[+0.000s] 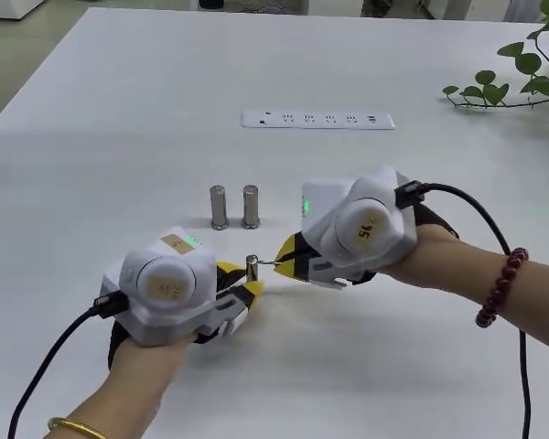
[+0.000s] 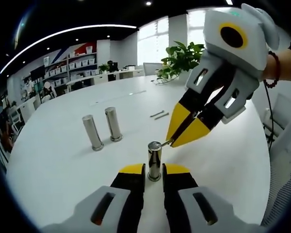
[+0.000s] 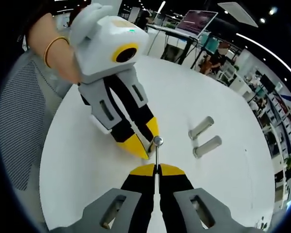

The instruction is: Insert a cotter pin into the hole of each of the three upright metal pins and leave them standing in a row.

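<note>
Polished silver is shown on each metal pin [image 1: 219,207] [image 1: 251,206] [image 1: 252,268] and on the cotter pin [image 3: 157,155]. The left gripper [image 1: 245,282] and right gripper [image 1: 280,260] are cased in white and grey, with yellow-and-black jaws. The table [image 1: 119,137] and power strip [image 1: 317,119] are white, the bead bracelet [image 1: 500,288] dark red.

**The count, kind by kind**

Three metal pins are standing on the table [image 1: 119,137]. A first metal pin [image 1: 219,207] and a second metal pin [image 1: 251,206] are forming a pair, and a third metal pin [image 1: 252,268] is standing apart. Two grippers are working: the left gripper [image 1: 242,280] is clasping the third metal pin, and the right gripper [image 1: 282,263] is pinching a first cotter pin [image 3: 156,154]. A second cotter pin [image 2: 156,114] and a third cotter pin [image 2: 162,116] are lying together, making three. One power strip [image 1: 317,120] and one plant [image 1: 522,73] are resting further back. One bead bracelet [image 1: 500,286] and one gold bangle [image 1: 73,426] are showing on the wrists.
</note>
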The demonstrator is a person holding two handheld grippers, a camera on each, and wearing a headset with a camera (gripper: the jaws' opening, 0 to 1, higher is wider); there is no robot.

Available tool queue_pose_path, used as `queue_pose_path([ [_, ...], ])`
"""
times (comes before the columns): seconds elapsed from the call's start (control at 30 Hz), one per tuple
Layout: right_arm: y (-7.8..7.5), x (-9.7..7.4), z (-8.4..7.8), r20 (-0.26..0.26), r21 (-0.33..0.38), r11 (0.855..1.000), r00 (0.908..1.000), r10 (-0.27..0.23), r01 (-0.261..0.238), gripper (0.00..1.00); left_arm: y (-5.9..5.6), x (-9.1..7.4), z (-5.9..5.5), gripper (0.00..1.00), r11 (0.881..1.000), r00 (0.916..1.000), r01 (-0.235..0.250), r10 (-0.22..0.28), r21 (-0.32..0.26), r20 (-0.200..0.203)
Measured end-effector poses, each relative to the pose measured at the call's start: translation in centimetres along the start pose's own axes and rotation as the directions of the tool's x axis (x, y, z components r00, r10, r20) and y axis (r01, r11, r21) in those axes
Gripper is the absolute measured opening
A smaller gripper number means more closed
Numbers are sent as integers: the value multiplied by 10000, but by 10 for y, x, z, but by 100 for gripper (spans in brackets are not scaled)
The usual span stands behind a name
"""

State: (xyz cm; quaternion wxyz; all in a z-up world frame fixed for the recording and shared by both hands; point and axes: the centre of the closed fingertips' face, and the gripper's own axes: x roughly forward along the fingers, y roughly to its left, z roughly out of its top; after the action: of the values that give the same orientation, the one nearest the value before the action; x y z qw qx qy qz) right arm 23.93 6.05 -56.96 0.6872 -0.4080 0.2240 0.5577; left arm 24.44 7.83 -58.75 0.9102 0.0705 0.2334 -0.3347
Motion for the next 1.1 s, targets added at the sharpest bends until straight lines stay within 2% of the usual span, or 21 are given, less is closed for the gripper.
queue_pose_path([
  [0.23, 1, -1, 2, -29, 289, 9996, 10000, -33, 34, 0, -1, 1, 1, 6, 10000, 10000, 26, -27, 23, 29],
  [0.43, 2, 0, 5, -8, -276, 9996, 10000, -68, 68, 0, -3, 1, 1, 6, 9987, 9998, 213, -213, 470, -9],
  [0.97, 4, 4, 13, 117, -487, 9988, 9999, 25, -19, 0, -3, 3, 1, 6, 9988, 9997, 236, -238, 428, 39],
  [1.1, 3, 2, 14, 121, -618, 9980, 9999, -94, 101, 0, -4, 3, 1, 6, 9989, 9997, 227, -229, 415, 41],
])
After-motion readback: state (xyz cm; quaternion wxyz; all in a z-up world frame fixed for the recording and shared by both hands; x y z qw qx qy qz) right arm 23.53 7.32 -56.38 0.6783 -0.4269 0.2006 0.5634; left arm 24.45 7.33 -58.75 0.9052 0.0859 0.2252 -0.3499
